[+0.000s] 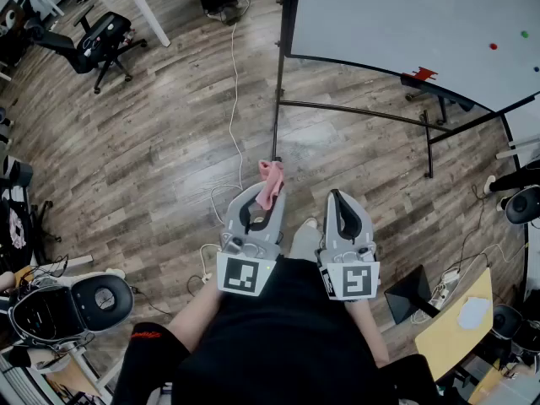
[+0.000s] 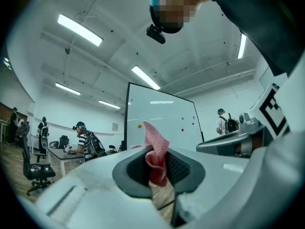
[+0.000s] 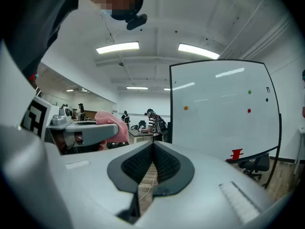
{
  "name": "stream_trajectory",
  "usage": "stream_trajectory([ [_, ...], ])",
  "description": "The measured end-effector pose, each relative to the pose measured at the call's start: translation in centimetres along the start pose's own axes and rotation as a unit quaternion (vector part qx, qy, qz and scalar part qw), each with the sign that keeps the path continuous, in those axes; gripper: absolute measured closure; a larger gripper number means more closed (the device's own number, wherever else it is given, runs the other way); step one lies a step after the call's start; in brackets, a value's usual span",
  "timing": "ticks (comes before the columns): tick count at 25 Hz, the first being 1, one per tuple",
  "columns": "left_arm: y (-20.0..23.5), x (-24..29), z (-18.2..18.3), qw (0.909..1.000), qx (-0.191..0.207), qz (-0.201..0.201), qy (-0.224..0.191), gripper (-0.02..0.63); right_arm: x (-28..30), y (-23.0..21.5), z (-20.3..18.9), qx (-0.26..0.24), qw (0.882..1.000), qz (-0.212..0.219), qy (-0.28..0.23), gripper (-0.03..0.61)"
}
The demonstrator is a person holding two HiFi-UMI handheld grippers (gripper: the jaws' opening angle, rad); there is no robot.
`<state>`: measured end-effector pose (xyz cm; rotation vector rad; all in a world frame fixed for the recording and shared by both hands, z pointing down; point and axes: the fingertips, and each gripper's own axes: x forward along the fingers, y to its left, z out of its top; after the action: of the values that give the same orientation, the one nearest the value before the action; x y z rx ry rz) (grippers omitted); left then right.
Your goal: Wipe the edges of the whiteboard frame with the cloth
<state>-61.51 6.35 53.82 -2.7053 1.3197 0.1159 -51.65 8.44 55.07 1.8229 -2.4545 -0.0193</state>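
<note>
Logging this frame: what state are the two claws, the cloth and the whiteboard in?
left claw: shut on the pink cloth.
right claw: shut, nothing between its jaws.
pink cloth: pinched in the left claw, free end sticking out past the jaws, touching nothing else.
whiteboard: upright on its stand, apart from both claws.

We log a pink, finely checked cloth (image 1: pixel 270 180), a white whiteboard (image 1: pixel 405 15) in a black frame (image 3: pixel 170 118), a red dot (image 1: pixel 494 46) and a green dot (image 1: pixel 524 34) on it, a grey left gripper (image 1: pixel 268 194) and right gripper (image 1: pixel 338 199) with black-and-white square markers, and a brown wood-grain floor (image 1: pixel 169 150).
</note>
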Motion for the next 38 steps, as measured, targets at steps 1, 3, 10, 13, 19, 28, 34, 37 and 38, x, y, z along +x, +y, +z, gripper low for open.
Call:
stream_trajectory([
  [1,-0.3,-0.2,0.2,1.0,0.001,0.001,-0.001,0.571,-0.4,0.1,0.1,0.001,1.0,0.002,-0.001,0.578],
  [3,-1.1,-0.5,0.5,1.0,0.002,0.001,-0.003,0.571,-1.1,0.2,0.1,0.001,1.0,0.007,-0.001,0.578],
  [10,-5.1,-0.1,1.4,0.9999,0.005,0.009,-0.001,0.571,-3.8,-1.4,0.1,-0.005,0.999,0.035,-0.001,0.578],
  [13,-7.8,0.6,1.5,0.9999,0.009,0.011,-0.001,0.571,-5.5,-3.5,-0.2,-0.006,0.999,0.037,-0.003,0.578],
  [19,-12.4,2.1,1.3,0.9997,0.02,0.013,0.002,0.571,-7.8,-7.6,-0.5,-0.002,0.999,0.043,-0.01,0.578],
  [28,-12.6,4.2,0.8,0.9988,0.032,0.036,0.011,0.571,-7.3,-10.2,-0.9,0.018,0.998,0.054,-0.023,0.577],
  [34,-9.2,7.9,0.0,0.9986,0.028,0.046,0.001,0.571,-3.6,-11.6,-0.6,0.007,0.998,0.05,-0.029,0.577],
  [37,-7.3,10.3,-0.1,0.9988,0.029,0.038,-0.003,0.571,-0.8,-12.6,-0.5,0.006,0.999,0.039,-0.026,0.577],
  [38,-6.6,11.1,-0.1,0.9989,0.032,0.035,-0.003,0.571,0.1,-12.8,-0.3,0.008,0.999,0.038,-0.027,0.577],
])
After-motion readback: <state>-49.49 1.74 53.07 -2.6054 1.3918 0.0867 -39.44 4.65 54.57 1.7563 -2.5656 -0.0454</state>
